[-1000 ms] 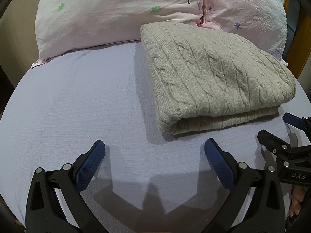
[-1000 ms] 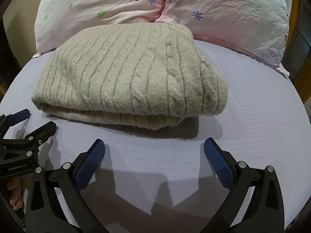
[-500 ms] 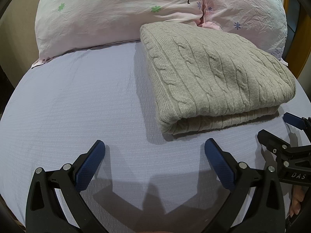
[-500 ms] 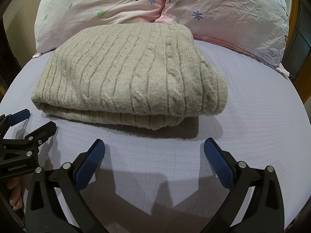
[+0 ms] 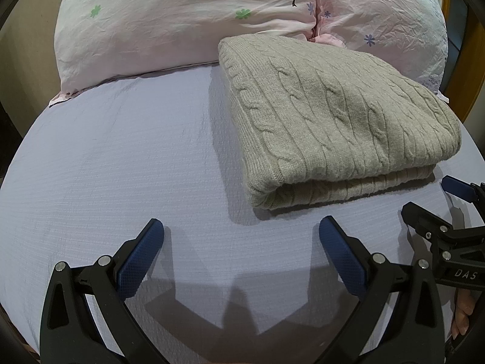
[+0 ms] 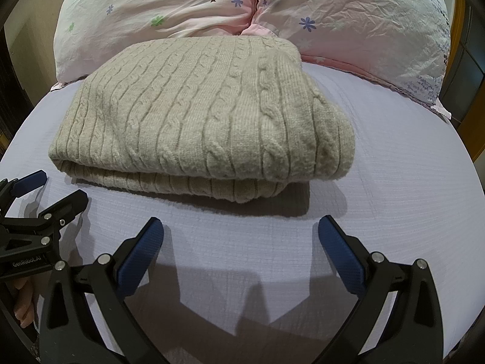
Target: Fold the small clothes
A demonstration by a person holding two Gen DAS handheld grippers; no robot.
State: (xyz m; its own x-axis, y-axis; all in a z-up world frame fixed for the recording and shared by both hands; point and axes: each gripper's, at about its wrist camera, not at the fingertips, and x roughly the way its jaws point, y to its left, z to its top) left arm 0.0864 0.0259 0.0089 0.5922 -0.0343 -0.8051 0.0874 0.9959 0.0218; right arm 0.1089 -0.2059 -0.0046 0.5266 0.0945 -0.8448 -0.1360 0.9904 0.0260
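Both tools spread wide, empty, above the bed sheet.
Left tool and right tool hovered near the folded cable-knit sweater, which lay against the pillows.

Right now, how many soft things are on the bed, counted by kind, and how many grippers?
Folded beige cable-knit sweater: 1
Pink pillows with flower prints: 2
Black grippers with blue pads, both open and empty: 2, the left gripper and the right gripper
Total: 5 things, all over the lavender bedsheet.
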